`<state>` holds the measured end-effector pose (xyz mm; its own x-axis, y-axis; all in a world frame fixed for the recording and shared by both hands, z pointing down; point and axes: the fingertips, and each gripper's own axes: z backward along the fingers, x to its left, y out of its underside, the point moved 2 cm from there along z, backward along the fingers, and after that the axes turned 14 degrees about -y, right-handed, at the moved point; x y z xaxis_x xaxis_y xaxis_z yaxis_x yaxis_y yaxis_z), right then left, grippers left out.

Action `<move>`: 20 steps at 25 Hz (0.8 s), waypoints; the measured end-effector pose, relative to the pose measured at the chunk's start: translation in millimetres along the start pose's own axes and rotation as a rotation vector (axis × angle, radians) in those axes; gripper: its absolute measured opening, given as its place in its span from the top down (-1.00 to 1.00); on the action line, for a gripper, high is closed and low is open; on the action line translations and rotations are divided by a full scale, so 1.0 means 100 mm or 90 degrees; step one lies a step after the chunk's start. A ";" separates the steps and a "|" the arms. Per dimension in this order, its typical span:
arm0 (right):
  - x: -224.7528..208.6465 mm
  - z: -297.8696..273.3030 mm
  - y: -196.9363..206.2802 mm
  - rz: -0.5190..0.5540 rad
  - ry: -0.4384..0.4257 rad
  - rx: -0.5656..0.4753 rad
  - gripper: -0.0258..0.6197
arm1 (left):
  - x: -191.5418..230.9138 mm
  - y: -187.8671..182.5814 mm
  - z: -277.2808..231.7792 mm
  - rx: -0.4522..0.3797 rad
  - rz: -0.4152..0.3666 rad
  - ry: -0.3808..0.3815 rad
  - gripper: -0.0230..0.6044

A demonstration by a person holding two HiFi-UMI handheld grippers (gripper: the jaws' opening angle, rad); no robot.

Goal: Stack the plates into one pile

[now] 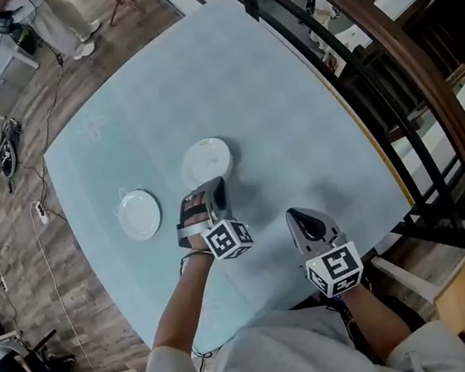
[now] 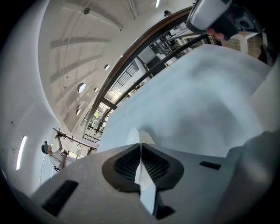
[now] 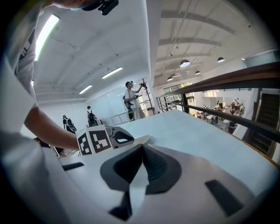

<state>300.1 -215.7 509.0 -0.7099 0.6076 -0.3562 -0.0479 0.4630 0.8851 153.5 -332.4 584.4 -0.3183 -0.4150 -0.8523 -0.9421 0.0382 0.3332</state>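
Two white plates lie flat and apart on the pale blue table [image 1: 267,76]. One plate [image 1: 208,156] is mid-table, the other plate [image 1: 139,215] sits to its left, nearer the table's left edge. My left gripper [image 1: 206,187] points at the near rim of the middle plate, jaws shut with nothing between them. From the left gripper view the plate [image 2: 139,135] shows just past the left gripper's [image 2: 141,148] closed tips. My right gripper [image 1: 296,214] hovers to the right over bare table. Its jaws [image 3: 142,148] are shut and empty.
A dark wooden handrail with metal bars [image 1: 388,55] curves along the table's far right side. Wood floor with cables [image 1: 36,206] lies to the left of the table. People stand far off [image 3: 131,98] in the room.
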 end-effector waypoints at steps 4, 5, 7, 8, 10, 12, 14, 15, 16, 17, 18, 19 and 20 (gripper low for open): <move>0.00 -0.01 0.02 0.003 -0.012 0.003 0.84 | -0.18 0.07 -0.09 0.021 0.006 0.039 0.84; 0.00 0.00 0.01 0.003 -0.013 0.002 0.84 | -0.22 0.10 -0.11 0.030 0.030 0.062 0.84; 0.01 0.00 -0.01 0.002 -0.014 0.000 0.84 | -0.29 0.16 -0.15 0.048 0.091 0.107 0.84; 0.00 0.01 -0.01 0.002 -0.013 0.000 0.84 | -0.31 0.17 -0.16 0.055 0.116 0.124 0.82; -0.02 0.02 0.00 0.004 -0.012 0.002 0.84 | -0.35 0.17 -0.19 0.061 0.156 0.150 0.80; -0.03 0.03 0.01 0.005 -0.010 0.006 0.84 | -0.38 0.15 -0.18 0.060 0.186 0.177 0.77; -0.01 0.06 0.00 0.005 -0.004 0.007 0.84 | -0.39 0.12 -0.15 0.054 0.209 0.198 0.56; 0.00 0.06 -0.01 0.006 -0.002 0.006 0.84 | -0.37 0.11 -0.13 0.047 0.225 0.203 0.51; 0.01 0.05 -0.04 0.010 -0.001 0.005 0.84 | -0.33 0.11 -0.11 0.039 0.245 0.201 0.51; 0.01 0.03 -0.07 0.017 0.001 0.004 0.84 | -0.27 0.12 -0.09 0.031 0.268 0.193 0.51; 0.02 0.01 -0.10 0.023 0.002 0.003 0.84 | -0.20 0.14 -0.06 0.025 0.292 0.182 0.51; 0.03 0.01 -0.12 0.028 0.005 0.002 0.84 | -0.13 0.18 -0.01 0.022 0.313 0.171 0.51; 0.04 0.03 -0.13 0.030 0.008 0.002 0.84 | -0.09 0.22 0.05 0.020 0.330 0.161 0.51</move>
<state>300.3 -217.1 495.2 -0.7202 0.6206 -0.3101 -0.0123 0.4355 0.9001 134.6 -323.0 597.2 -0.7073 -0.5394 -0.4570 -0.6740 0.3195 0.6660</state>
